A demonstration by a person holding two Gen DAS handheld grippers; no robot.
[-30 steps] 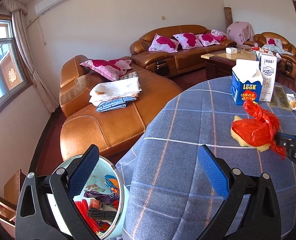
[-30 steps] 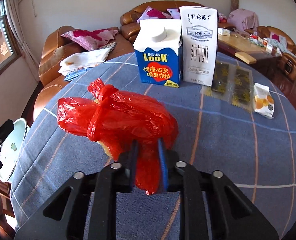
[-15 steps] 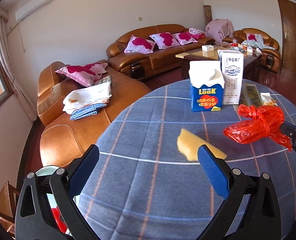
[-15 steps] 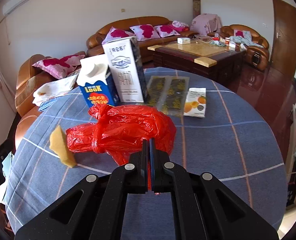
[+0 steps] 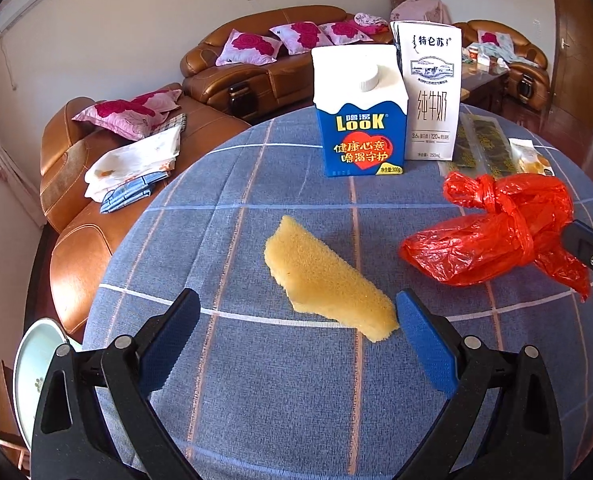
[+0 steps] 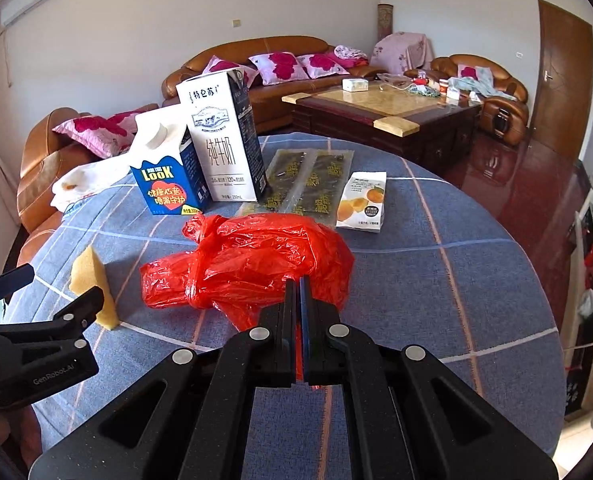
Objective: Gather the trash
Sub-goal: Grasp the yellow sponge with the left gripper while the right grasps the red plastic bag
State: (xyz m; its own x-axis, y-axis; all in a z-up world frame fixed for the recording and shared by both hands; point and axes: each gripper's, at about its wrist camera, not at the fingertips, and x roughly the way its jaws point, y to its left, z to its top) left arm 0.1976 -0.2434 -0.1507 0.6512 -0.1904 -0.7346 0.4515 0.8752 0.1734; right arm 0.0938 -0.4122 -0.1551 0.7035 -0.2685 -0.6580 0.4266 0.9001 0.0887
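Pinching the knotted red plastic bag (image 6: pixel 248 264), the right gripper (image 6: pixel 298 284) is clamped shut; beside the bag lies a yellow sponge wedge (image 5: pixel 324 280), uncollected, before the left gripper's (image 5: pixel 296 336) gaping, just-narrowing jaws.

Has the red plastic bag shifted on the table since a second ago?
Yes. The red plastic bag, pinched in the right claw, came off the yellow sponge piece it covered and now sits to the sponge's right, nearer the orange snack packet.
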